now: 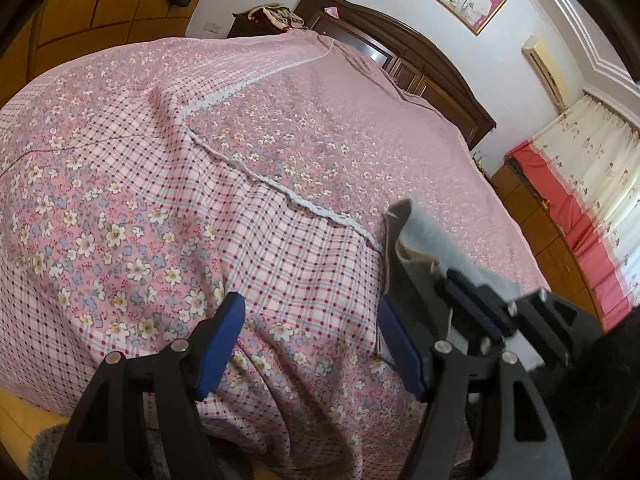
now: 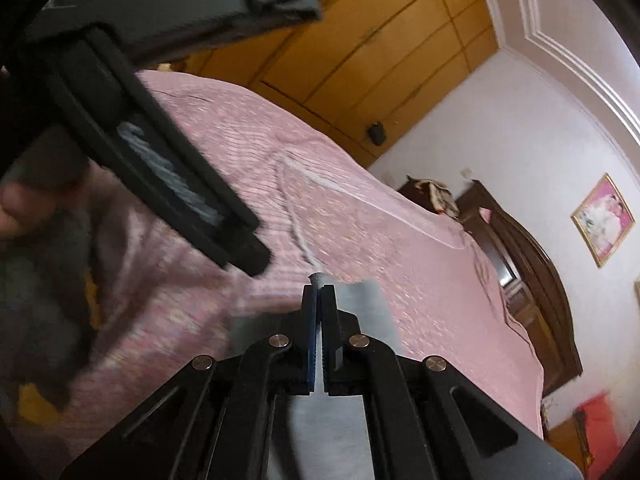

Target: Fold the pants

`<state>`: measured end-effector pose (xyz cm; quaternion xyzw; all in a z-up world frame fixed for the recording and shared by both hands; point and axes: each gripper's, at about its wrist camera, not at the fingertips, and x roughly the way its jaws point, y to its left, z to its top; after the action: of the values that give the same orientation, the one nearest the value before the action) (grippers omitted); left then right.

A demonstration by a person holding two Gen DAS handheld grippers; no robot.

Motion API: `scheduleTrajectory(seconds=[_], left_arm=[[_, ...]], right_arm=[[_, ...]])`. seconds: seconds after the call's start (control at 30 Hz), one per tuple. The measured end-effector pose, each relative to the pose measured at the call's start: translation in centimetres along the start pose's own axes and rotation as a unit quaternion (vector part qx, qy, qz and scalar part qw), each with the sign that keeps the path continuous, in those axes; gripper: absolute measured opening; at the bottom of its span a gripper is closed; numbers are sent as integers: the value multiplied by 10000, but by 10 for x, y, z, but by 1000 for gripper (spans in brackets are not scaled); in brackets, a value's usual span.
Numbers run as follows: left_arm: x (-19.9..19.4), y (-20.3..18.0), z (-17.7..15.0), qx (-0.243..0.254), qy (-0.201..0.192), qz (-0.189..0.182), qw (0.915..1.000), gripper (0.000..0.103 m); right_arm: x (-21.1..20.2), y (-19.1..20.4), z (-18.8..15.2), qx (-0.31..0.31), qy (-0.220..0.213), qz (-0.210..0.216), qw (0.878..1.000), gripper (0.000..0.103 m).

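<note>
Right gripper clamped on grey pants, low centre of right view, blurred, probably a hem edge. Left gripper wide, nothing between its 2 fingers, over the bedspread; pants lower right there.

Your left black two-finger gripper with blue pads stands with its jaws wide apart, nothing between them, angled downward. Your right black two-finger gripper with blue pads has its jaws pressed together, pinching a thin fold of grey cloth. In the left wrist view the right gripper sits just beside the left one. A fingertip shows at the right view's left edge.
</note>
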<state>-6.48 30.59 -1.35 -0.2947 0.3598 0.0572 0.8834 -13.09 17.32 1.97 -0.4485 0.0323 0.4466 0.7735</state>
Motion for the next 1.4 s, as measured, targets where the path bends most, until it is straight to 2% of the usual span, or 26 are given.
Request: scheduleTrajectory(seconds=[0.2,0.3,0.37,0.43,0.53,0.57,0.63,0.67,0.7,0.77,0.83,0.87,0.9,0.93,1.03,1.07,1.13,1.23,1.3,1.33,1.4], left_arm=[[-5,10,1,-108,-5,-87,9999,72],[-11,11,-2,-128,-6,-98,9999,72],[-12,14,-2,-136,12,-95,9999,72],[-14,17,-3,-113,22,-67,9999,72],[-13,11,-3,5,53,43,10000,72],[-13,9,-4,47,60,82,9999,72],[-15,4,-5,172,59,171,9997,72],[-16,0,-5,279,65,187,9994,72],[-18,-6,-5,392,50,184,9991,72],[-22,-20,-7,648,-26,183,9977,72],[-23,-34,-9,841,-70,242,9961,72],[-24,-41,-10,907,-107,236,9955,72],[-24,-50,-11,963,-134,195,9951,73],[-22,-61,-14,1016,-139,133,9946,72],[-12,-93,-28,1389,-161,89,9901,73],[-9,-100,-34,1547,-174,151,9877,73],[1,-113,-47,1825,-188,263,9827,73],[16,-123,-56,1943,-53,382,9802,73],[22,-121,-55,1886,-26,392,9813,73],[26,-120,-51,1832,-8,363,9824,73],[28,-114,-50,1740,28,319,9842,72]], right_arm=[[-1,19,-11,78,155,322,9993,3],[4,22,-24,177,307,303,9989,6],[-5,10,-30,783,336,548,9949,12],[-26,-13,-43,1594,365,804,9833,27],[-68,-47,-82,2735,613,601,9580,30],[-83,-59,-102,3260,763,552,9407,30],[-112,-82,-158,4405,968,503,8911,30],[-128,-89,-189,4942,1051,380,8621,30],[-144,-96,-224,5528,1122,220,8254,30],[-164,-107,-284,6591,1161,144,7429,30],[-181,-114,-333,7528,739,411,6528,30],[-187,-115,-349,7816,508,490,6197,30],[-190,-116,-358,7941,368,533,6043,31],[-194,-115,-362,8006,292,518,5963,32],[-209,-108,-367,8028,228,457,5941,32],[-214,-104,-371,8076,155,468,5877,34],[-216,-100,-375,8152,122,491,5769,43],[-215,-99,-395,8342,49,536,5488,44],[-215,-100,-404,8447,-152,498,5327,44],[-212,-102,-407,8463,-211,468,5302,44],[-210,-109,-414,8439,-305,382,5343,44]])
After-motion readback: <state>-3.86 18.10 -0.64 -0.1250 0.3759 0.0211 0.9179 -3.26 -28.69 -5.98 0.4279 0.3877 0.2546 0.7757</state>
